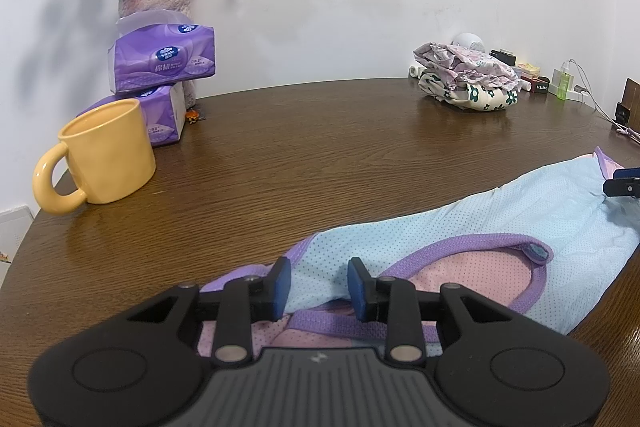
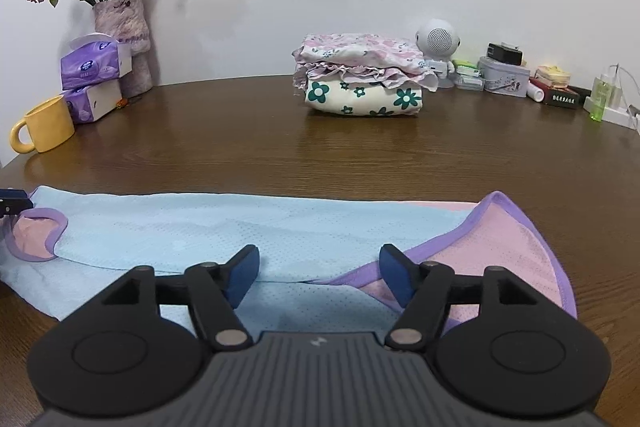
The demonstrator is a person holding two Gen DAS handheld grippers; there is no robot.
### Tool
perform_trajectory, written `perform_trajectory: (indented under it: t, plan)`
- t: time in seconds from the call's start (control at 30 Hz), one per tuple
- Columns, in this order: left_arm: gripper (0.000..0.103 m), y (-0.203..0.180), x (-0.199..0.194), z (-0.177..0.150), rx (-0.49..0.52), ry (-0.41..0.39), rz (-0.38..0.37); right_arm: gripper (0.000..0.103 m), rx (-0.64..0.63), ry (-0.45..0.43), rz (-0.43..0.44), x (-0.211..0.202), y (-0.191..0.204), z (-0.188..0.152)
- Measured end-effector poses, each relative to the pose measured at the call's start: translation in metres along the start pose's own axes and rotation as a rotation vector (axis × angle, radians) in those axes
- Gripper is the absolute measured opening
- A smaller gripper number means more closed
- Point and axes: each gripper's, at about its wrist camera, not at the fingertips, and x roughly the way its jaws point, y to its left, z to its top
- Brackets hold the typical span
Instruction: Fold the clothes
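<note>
On the brown tabletop (image 2: 360,155) in front of us lies the garment (image 2: 248,231), a light blue mesh top with pink panels and purple binding along its edges, folded into a long strip. At its left end our left gripper (image 1: 318,289) stands with a bunched fold of the blue fabric between its blue pads; we cannot tell whether the pads press it. At the right end our right gripper (image 2: 318,277) stands spread wide above the cloth, holding nothing. Well behind, near the wall, sits a stack of folded clothes (image 2: 362,81).
</note>
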Motion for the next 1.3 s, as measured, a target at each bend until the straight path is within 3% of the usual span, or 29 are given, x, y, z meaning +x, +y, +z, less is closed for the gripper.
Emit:
perform_trajectory:
  t: [0.37,0.67,0.8,1.3]
  plan:
    - [0.03,0.001,0.0005,0.0005,-0.002,0.0,-0.002,0.073,0.0,0.0,0.001,-0.0001,0.001,0.0]
    - [0.032,0.0011,0.0004,0.0001,-0.001,0.0,-0.006,0.086,-0.001,0.0,0.002,-0.0001,0.0018,0.0]
    - [0.036,-0.0005,0.0006,0.0,0.005,0.001,-0.012,0.102,-0.001,0.0,0.002,-0.0001,0.0022,0.0]
    - [0.036,0.0006,0.0,-0.0006,-0.001,0.001,-0.014,0.102,-0.001,-0.001,0.004,-0.0002,0.0036,-0.0001]
